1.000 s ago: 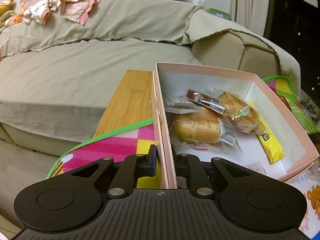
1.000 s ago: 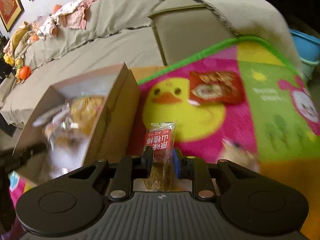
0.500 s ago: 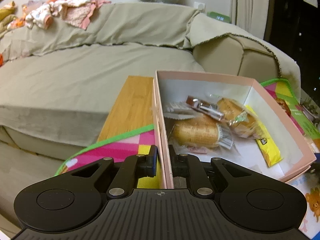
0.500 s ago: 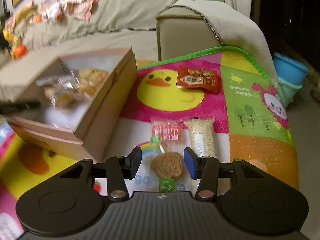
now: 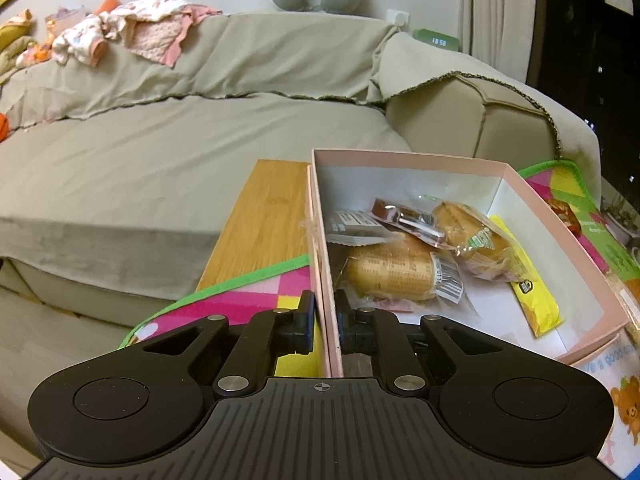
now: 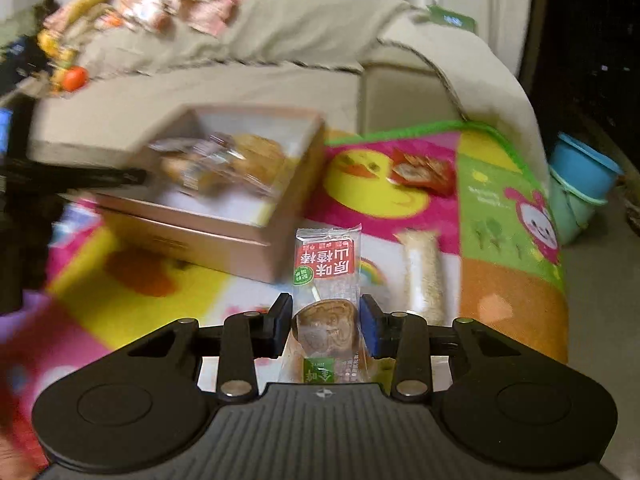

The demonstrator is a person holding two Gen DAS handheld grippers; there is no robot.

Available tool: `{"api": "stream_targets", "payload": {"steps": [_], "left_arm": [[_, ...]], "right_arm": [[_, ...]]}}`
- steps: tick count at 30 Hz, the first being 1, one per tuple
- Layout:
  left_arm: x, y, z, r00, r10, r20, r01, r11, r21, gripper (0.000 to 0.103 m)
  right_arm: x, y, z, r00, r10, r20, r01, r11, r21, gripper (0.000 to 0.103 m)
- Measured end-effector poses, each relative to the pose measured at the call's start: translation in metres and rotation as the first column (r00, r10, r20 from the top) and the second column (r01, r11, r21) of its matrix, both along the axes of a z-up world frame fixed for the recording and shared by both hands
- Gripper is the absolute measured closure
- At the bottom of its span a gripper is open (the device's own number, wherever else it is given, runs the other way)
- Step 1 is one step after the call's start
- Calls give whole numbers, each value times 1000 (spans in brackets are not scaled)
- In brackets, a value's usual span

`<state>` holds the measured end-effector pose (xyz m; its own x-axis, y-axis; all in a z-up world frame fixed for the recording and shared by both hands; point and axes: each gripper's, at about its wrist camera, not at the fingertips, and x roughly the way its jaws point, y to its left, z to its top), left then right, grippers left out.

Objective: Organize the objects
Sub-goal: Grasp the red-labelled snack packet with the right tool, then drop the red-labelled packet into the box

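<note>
My left gripper [image 5: 322,318] is shut on the near-left wall of the pink box [image 5: 320,240]. The box holds several wrapped snacks: two buns [image 5: 394,272], a dark packet [image 5: 404,216] and a yellow packet [image 5: 532,296]. My right gripper [image 6: 326,322] is closed on a clear snack packet with a red label [image 6: 326,276] and holds it lifted above the play mat [image 6: 400,204]. The box also shows blurred in the right wrist view [image 6: 224,200]. A pale rice bar [image 6: 424,272] and a red snack packet [image 6: 424,168] lie on the mat.
A sofa with a grey-green cover [image 5: 160,140] stands behind the mat, with clothes [image 5: 132,28] on its back. A wooden board [image 5: 268,220] lies left of the box. Blue and green tubs [image 6: 580,184] stand at the right beyond the mat edge.
My right gripper opened around the snack packet half a second ago, then closed on it and lifted it. The left gripper kept its hold on the box wall with a slight shift of view.
</note>
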<state>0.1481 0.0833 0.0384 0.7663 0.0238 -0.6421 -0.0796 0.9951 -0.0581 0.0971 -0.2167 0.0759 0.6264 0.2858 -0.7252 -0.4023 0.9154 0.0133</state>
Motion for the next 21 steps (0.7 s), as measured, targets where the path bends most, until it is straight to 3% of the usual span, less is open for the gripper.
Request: {"api": "stream_targets", "payload": {"steps": [6,9,17,19,21], "left_arm": [[0,2,0,1000,-6,1,6,1000,-7,91],[1,3,0,1000,-6,1,6,1000,-9,91],[-1,4,-1,1000,-12,3,12,1000,-17,90],[-1,5,-1,1000,-15,1,15,1000,-17,90],[-1,4,-1,1000,-16,1,16,1000,-16,90]], "right_arm": [[-19,24,55,990,111,91,-119,988,96,67],[-11,44,67,979,145,146,-159,984,84,67],[37,111,69,928,265,261,-270,963,-18,65],[46,120,63,929,268,254,-271,962,-25,51],[53,122,55,941,255,221,-260,966,-4,48]]}}
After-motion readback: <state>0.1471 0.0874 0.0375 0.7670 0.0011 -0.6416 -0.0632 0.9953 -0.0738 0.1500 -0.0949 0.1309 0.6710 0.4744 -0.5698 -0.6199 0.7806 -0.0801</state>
